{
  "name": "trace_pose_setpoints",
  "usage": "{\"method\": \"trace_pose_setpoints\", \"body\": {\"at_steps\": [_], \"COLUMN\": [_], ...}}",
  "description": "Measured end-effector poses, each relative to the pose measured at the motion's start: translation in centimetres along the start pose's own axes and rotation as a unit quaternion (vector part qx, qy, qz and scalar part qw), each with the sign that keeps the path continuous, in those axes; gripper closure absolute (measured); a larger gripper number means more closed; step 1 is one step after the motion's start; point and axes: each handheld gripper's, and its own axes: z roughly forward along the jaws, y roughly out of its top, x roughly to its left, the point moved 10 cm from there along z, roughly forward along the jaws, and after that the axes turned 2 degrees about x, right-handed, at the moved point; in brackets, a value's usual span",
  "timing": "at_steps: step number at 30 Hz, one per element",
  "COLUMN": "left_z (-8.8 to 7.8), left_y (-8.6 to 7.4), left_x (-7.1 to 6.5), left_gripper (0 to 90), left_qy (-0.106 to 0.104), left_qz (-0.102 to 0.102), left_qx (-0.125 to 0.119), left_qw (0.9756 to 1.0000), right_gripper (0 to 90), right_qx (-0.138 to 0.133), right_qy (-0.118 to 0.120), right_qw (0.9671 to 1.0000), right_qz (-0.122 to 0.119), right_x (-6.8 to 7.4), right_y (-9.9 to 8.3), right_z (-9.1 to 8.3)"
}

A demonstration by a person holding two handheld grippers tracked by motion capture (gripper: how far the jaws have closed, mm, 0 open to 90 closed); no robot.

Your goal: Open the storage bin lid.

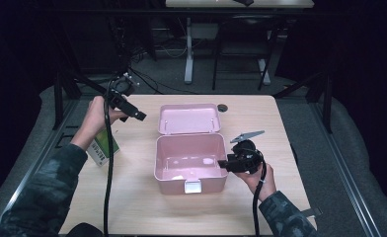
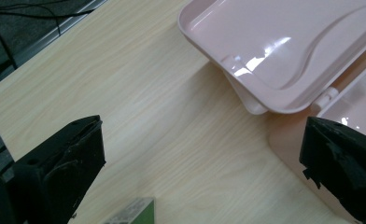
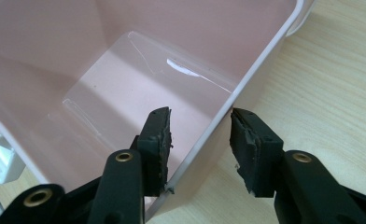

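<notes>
1. Table (image 1: 132, 197): a pale wooden top fills the middle of the high view; work over its bare left part.
2. Box (image 1: 158, 165): the pink box sits open at centre frame. Its lid (image 1: 189, 118) lies folded back above it, so the way in is from above.
3. Carton (image 1: 100, 150): a green-and-white carton lies at the left edge, partly under the person's hand. Judged the next thing to go in; grip it across its narrow sides.
4. Right gripper (image 1: 222, 163): at centre right, its half-closed jaws straddle the box's right wall. Whether the pads press cannot be told; closing them firmly should steady the box.
5. Left gripper (image 1: 141, 116): at upper left, jaws spread wide and empty. It should drop squarely over the carton before closing.
</notes>
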Motion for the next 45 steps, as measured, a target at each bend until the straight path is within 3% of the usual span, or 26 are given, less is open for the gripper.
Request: {"method": "trace_pose_setpoints", "body": {"at_steps": [18,29,34,38,45], "left_z": [-1.7,-2.2,-1.8,-1.4,-0.7], "left_y": [-5.2,-8.2,-9.3,-10.3,-11.1], "left_x": [2.3,4.5,5.1,5.8,6.3], "left_gripper": [0.0,0.1,0.1,1.4,2.3], "left_qy": [0.015,0.036,0.042,0.044,0.048], "left_qz": [-0.022,-0.037,-0.034,-0.04,-0.041], "left_qx": [0.003,0.027,0.046,0.059,0.087], "left_qw": [0.9996,0.9983,0.9974,0.9965,0.9942], "right_gripper": [55.6,23.8,11.5,1.0,0.0], "right_qx": [0.0,-0.029,-0.052,-0.058,-0.013], "right_qy": [0.017,0.014,-0.007,-0.04,-0.088], "right_qw": [0.9998,0.9995,0.9986,0.9973,0.9953], "right_qz": [0.014,0.006,0.011,0.021,0.04], "right_x": [0.5,-0.2,-1.5,-3.8,-7.5], "right_y": [-0.5,-0.6,-1.2,-2.6,-6.4], "right_z": [-0.2,-2.8,-4.7,-6.3,-6.0]}}
